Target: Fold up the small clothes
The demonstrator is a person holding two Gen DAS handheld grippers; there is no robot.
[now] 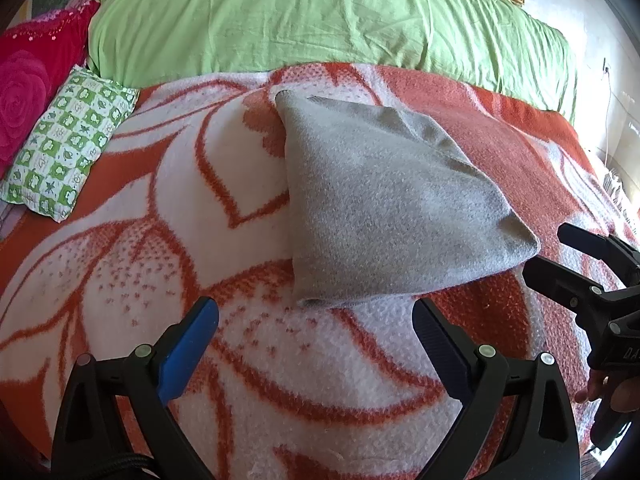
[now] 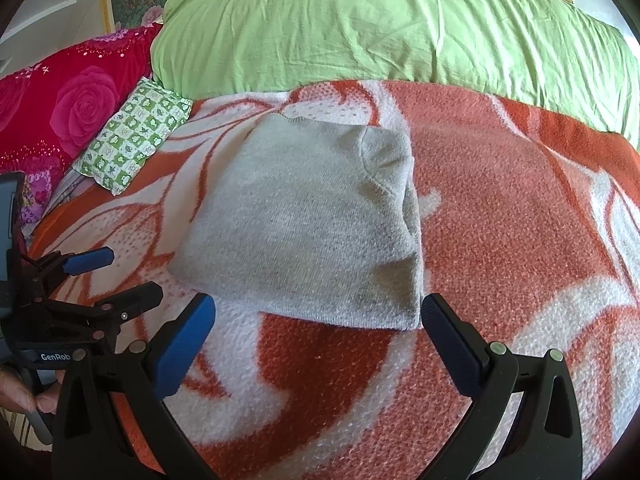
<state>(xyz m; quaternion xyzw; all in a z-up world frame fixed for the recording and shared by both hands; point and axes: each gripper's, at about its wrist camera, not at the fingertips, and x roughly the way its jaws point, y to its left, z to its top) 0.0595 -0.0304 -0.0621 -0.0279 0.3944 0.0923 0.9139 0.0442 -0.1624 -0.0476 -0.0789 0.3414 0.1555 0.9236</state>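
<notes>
Left wrist view: the left gripper (image 1: pixel 316 320) hovers low over the orange-and-white floral fleece blanket (image 1: pixel 140 200), its blue-padded fingers (image 1: pixel 188 348) spread wide and holding nothing, just short of the near edge of the folded grey knitted garment (image 1: pixel 384 208). At the right edge of this view the right gripper (image 1: pixel 560 252) reaches in with its black fingers parted, one tip just beside the garment's right corner; the person's right hand (image 1: pixel 608 392) grips its handle below.

Right wrist view: the left gripper (image 2: pixel 120 276) sits at the far left, released, near the garment's left corner, with the left hand (image 2: pixel 28 392) on its handle. The right gripper (image 2: pixel 316 316) also stands spread and empty, its fingers flanking the garment's near hem without touching it.

Bare blanket surrounds the garment on the left, the right and the near side. A green-and-white checked small pillow (image 1: pixel 68 144) and a red rose-patterned cushion (image 2: pixel 68 108) lie well apart at the far left; a wrinkled light-green bedsheet (image 2: pixel 360 28) bounds the far side.

The garment lies flat mid-blanket, folded into a compact, roughly trapezoid packet, with a curved seam showing near its far right corner.
</notes>
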